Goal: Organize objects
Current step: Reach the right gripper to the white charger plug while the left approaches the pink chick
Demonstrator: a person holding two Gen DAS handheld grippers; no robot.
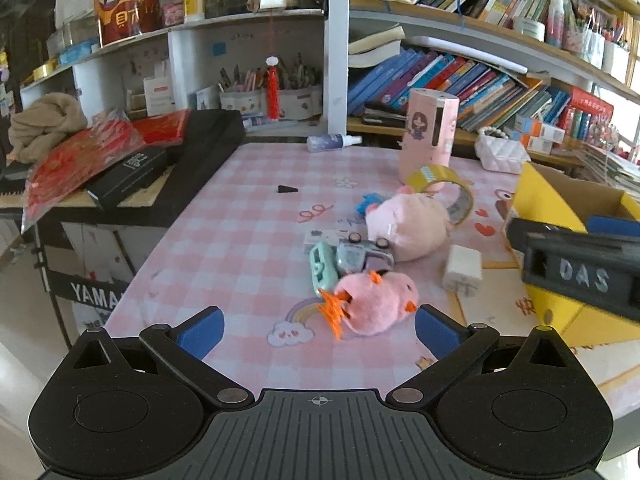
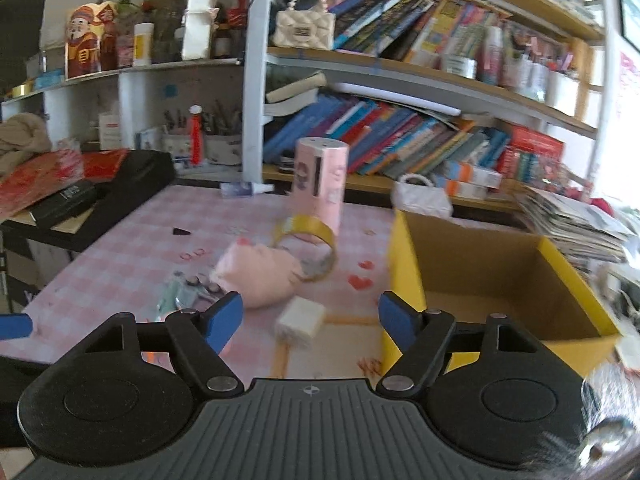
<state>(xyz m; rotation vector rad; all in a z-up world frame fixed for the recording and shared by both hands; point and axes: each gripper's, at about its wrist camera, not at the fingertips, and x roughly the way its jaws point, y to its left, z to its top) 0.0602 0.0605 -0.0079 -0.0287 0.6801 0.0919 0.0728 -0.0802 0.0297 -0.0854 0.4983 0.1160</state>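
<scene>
My left gripper point(image 1: 319, 330) is open and empty above the pink checked table point(image 1: 224, 216). A pink plush with orange feet point(image 1: 372, 300) lies just ahead of it, nearer the right finger. Behind it lie a teal toy point(image 1: 323, 266), a grey toy car point(image 1: 362, 254), a larger pink plush point(image 1: 408, 220), a yellow tape roll point(image 1: 444, 188) and a white charger point(image 1: 463, 270). My right gripper point(image 2: 310, 318) is open and empty, with the charger point(image 2: 301, 320) between its fingers and farther ahead. An open yellow cardboard box point(image 2: 404, 256) stands to its right.
A tall pink cylinder point(image 1: 430, 136) stands at the back of the table, a small spray bottle point(image 1: 332, 143) lies beside it, and a white quilted bag point(image 1: 502, 152) sits near the shelves. A black keyboard case with red packets point(image 1: 132, 160) is on the left. Bookshelves rise behind.
</scene>
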